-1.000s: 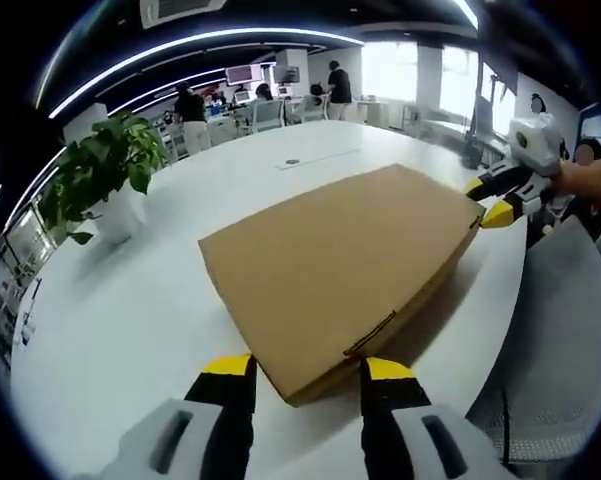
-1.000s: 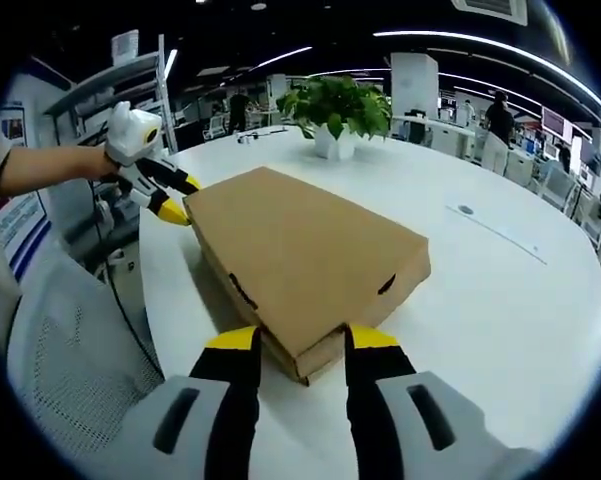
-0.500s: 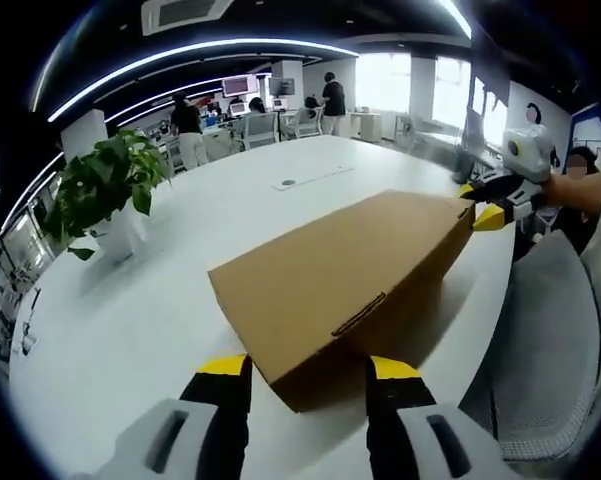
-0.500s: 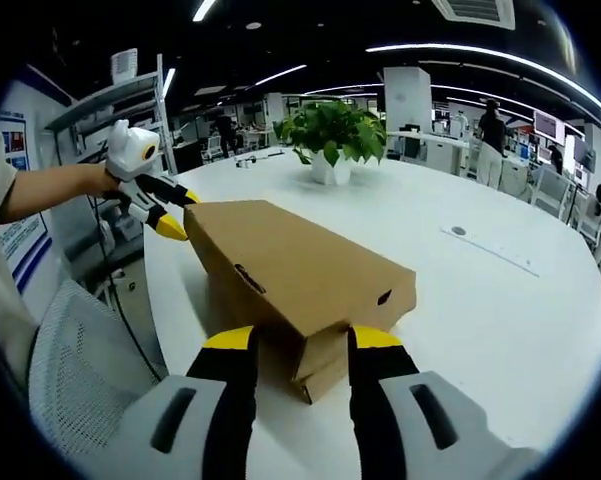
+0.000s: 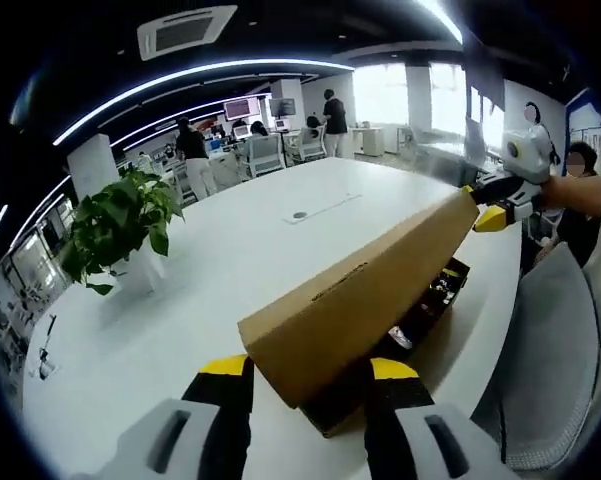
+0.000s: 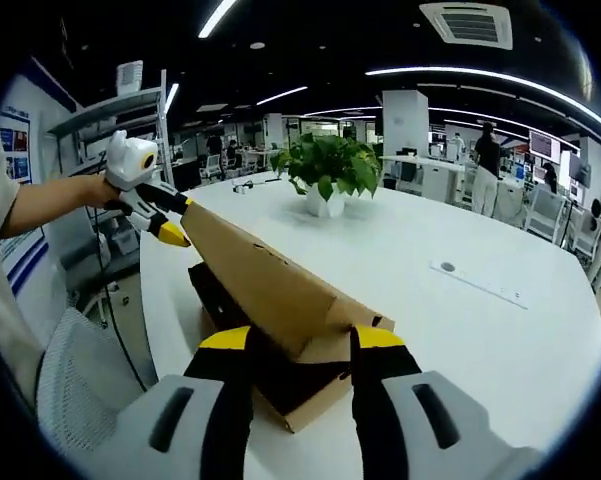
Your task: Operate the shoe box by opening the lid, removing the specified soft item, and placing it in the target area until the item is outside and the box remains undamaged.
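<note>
At the tabletop's [image 5: 230,260] near edge, both grippers, left [image 5: 305,368] and right [image 6: 300,338], jaws parted astride the shoe box's lid [image 5: 365,300], tilt it up; next, I'd judge, reach the dark contents [image 5: 435,290].

Light: bright, even, from ceiling strips [image 5: 210,75] far above the fingers.
Glare: windows [image 5: 410,95] blown out.
Shadows: soft, dark inside the box [image 6: 280,375] between the fingers.
Edges: strong fisheye bending, slight blur.

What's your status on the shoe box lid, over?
Both grippers, left and right, at opposite ends of the brown cardboard shoe box lid, lid tilted up. Dark contents visible inside, unidentifiable. Potted green plant stands apart.
</note>
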